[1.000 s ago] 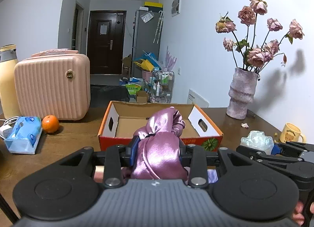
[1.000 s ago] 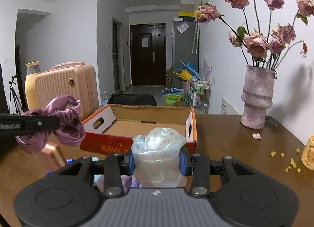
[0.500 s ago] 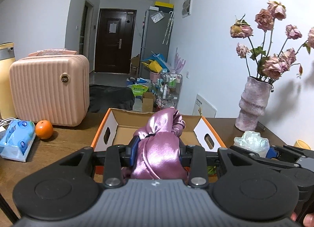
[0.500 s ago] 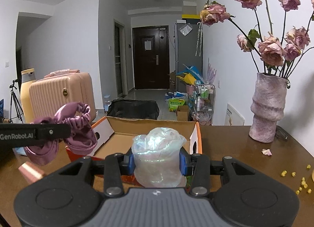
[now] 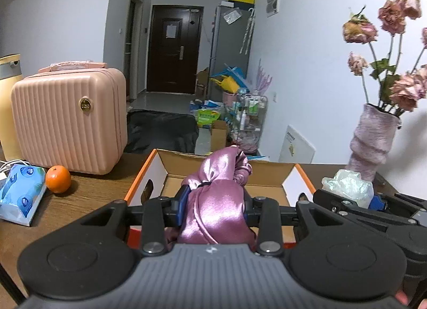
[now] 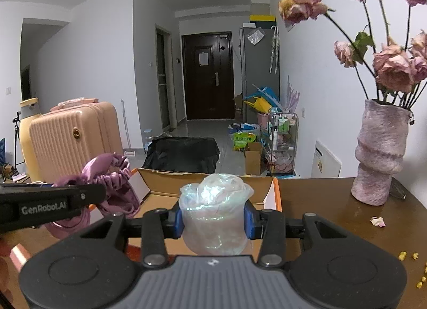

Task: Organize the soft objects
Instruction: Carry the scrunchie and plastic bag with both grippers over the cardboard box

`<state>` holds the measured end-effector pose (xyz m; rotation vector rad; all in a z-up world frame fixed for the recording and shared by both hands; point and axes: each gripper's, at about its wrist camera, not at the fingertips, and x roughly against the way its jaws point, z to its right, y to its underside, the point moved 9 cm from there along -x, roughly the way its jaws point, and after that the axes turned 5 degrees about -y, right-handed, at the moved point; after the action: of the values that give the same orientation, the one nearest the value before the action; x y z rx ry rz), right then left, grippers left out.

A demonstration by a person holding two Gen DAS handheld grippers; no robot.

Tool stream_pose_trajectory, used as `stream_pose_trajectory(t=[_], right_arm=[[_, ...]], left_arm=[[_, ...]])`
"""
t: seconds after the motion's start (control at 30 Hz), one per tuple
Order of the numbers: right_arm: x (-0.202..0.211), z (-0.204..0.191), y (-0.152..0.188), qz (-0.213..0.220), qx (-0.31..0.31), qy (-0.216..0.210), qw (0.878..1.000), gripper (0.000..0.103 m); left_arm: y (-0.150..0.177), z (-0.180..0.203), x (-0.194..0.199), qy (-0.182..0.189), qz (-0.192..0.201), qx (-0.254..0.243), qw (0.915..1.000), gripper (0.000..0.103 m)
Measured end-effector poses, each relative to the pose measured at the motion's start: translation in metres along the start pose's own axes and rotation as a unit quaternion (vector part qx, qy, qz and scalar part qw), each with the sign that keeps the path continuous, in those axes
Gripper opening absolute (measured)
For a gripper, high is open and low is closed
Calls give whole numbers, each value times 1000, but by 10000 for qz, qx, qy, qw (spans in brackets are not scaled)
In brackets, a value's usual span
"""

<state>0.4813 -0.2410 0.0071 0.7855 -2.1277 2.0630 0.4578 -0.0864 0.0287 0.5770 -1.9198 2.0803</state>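
My left gripper (image 5: pixel 213 203) is shut on a purple satin scrunchie (image 5: pixel 216 199) and holds it over the near edge of an open orange cardboard box (image 5: pixel 149 173). My right gripper (image 6: pixel 213 219) is shut on a translucent iridescent scrunchie (image 6: pixel 213 215), held over the same box (image 6: pixel 276 197) at its right side. Each gripper shows in the other's view: the right one with its scrunchie (image 5: pixel 347 185) at the right, the left one with the purple scrunchie (image 6: pixel 106 183) at the left.
A pink ribbed case (image 5: pixel 69 119), an orange (image 5: pixel 58 178) and a blue tissue pack (image 5: pixel 20 193) sit left of the box. A purple vase (image 6: pixel 379 154) with dried roses stands at the right. Yellow crumbs (image 6: pixel 408 257) lie on the brown table (image 6: pixel 320 202).
Both grippers have moved forward and up toward the box, each still holding its scrunchie. The box now sits closer under them.
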Motion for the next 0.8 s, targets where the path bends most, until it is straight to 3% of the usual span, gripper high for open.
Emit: stream_pose_trajectory(t=[0.8], right_arm=[[-107,18,4,-619,240,-56,9978,41]], left_arm=[[-14,20,-94,-778,-479,-239,9955,36]])
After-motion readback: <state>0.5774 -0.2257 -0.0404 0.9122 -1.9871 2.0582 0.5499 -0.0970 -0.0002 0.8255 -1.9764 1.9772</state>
